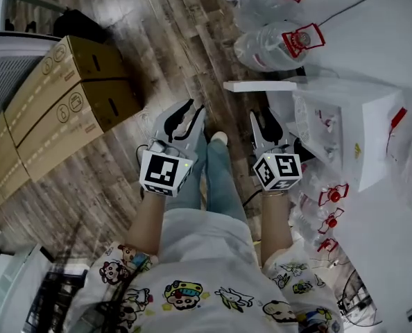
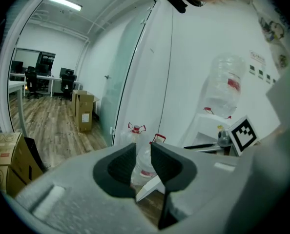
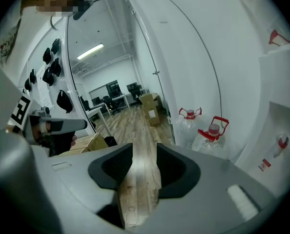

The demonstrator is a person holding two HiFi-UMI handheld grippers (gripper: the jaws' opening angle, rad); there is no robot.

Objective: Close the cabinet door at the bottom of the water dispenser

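My left gripper (image 1: 194, 111) and right gripper (image 1: 263, 118) both have jaws partly apart, holding nothing. The cabinet door (image 1: 260, 86) juts open right of centre, from the water dispenser (image 1: 345, 127).

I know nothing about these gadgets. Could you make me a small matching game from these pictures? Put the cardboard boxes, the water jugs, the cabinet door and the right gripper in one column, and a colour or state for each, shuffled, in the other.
Things:
1. cardboard boxes
2. water jugs
3. cabinet door
4. right gripper

Colour or state:
a. white, swung open
b. jaws apart, nothing between them
c. brown
d. clear, red at the top

Pairs: 1-c, 2-d, 3-a, 4-b
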